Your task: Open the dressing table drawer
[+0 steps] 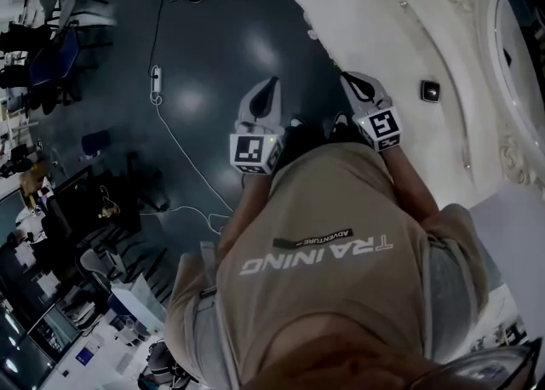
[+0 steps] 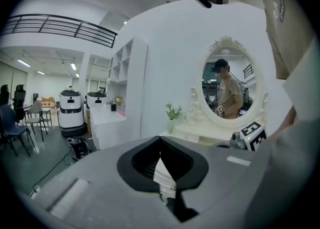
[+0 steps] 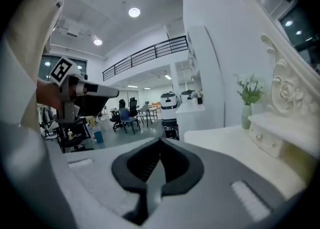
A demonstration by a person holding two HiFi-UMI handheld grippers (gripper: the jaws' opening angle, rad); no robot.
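Two grippers are held out in front of the person at about the same height, both over the dark floor and short of the white desk, which suggests an approach and not yet any work on the drawer. The left gripper has its jaws pressed together with nothing between them, and the right gripper is closed and empty in the same way. That makes sense, since there is nothing to carry on the way in. In the head view the right gripper lies just beside the desk's front edge while the left gripper hangs further out over the floor, so the right one looks the likelier to do the pulling. The only drawer that shows is a small drawer with a round knob, set on the desk top under the ornate mirror and beside a vase of flowers. It is shut, and it sits off to the right of the right gripper's line, not ahead of it. Whether another drawer sits below the desk's front edge cannot be told from above. To take the knob, the jaws would first have to open and the gripper swing toward it. A small dark object lies on the desk top, clear of that path.
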